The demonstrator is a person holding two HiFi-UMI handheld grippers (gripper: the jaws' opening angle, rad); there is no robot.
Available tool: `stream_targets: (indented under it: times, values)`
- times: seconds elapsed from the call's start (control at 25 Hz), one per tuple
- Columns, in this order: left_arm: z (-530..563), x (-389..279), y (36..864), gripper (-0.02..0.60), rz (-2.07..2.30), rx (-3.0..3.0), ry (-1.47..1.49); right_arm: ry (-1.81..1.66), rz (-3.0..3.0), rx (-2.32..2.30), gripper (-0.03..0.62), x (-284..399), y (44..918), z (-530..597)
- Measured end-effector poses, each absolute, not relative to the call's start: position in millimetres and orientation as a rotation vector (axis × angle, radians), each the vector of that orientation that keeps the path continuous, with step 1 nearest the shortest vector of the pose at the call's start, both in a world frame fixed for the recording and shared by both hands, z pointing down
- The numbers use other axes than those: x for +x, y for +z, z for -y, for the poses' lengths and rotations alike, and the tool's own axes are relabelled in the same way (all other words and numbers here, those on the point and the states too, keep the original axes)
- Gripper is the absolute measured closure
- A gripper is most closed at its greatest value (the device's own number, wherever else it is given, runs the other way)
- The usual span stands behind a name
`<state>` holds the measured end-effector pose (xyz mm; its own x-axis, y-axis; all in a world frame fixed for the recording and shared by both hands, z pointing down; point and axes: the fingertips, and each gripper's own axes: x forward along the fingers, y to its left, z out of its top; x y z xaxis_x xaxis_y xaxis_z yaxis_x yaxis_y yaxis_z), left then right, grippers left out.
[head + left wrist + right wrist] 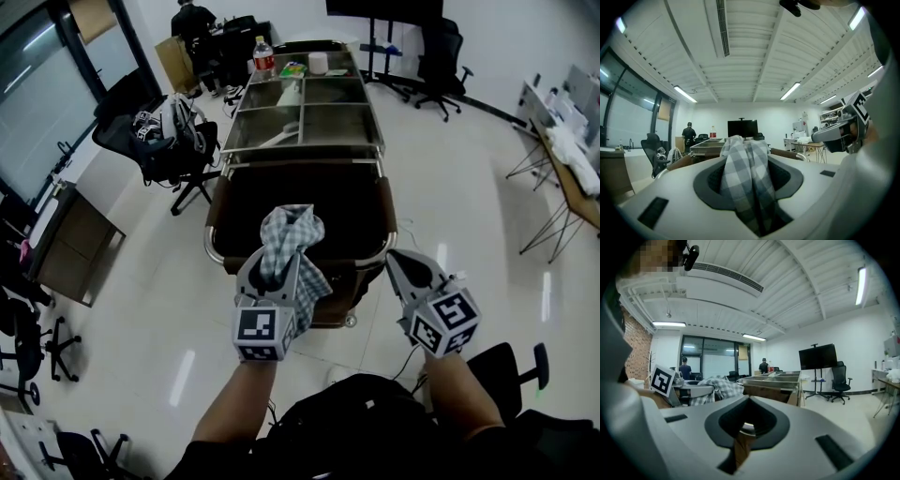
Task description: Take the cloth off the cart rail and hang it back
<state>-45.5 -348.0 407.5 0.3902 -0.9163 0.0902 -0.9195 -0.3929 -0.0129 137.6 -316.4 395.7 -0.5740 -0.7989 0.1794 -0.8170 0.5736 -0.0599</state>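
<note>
A grey-and-white checked cloth (292, 232) is bunched up between the jaws of my left gripper (279, 265), which is shut on it. The cloth's tail hangs down the gripper's right side. It is held just above the near end of the cart, over the dark bag framed by the chrome rail (213, 246). In the left gripper view the cloth (748, 174) fills the gap between the pads. My right gripper (397, 258) hovers at the cart's near right corner, shut and holding nothing. From the right gripper view the cloth (715, 389) shows at the left.
The cart's far half holds steel trays (302, 105), with a red-labelled bottle (263, 54) and small items at its far end. An office chair with a backpack (173, 128) stands left of the cart. A desk (73, 239) is at the left, folding tables (574, 178) at the right, and a person (193, 17) at the back.
</note>
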Motion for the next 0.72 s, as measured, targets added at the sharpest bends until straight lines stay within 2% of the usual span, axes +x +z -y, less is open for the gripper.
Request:
stream_targets:
  times: [0.16,0.64,0.72]
  values:
    - [355.1,-49.6,439.5,0.391,1.729,2.528,0.23,0.219,2.665,1.357,0.58,133.5,402.9,318.6]
    - [357.9,-50.3,449.7,0.337,1.679,2.523,0.18,0.229,2.652,1.344,0.58,125.0,409.7,316.2]
    - [357.2,-49.1,449.7,0.31,1.656,2.533,0.179,0.23,2.649,1.343,0.58,123.8,409.3,314.6]
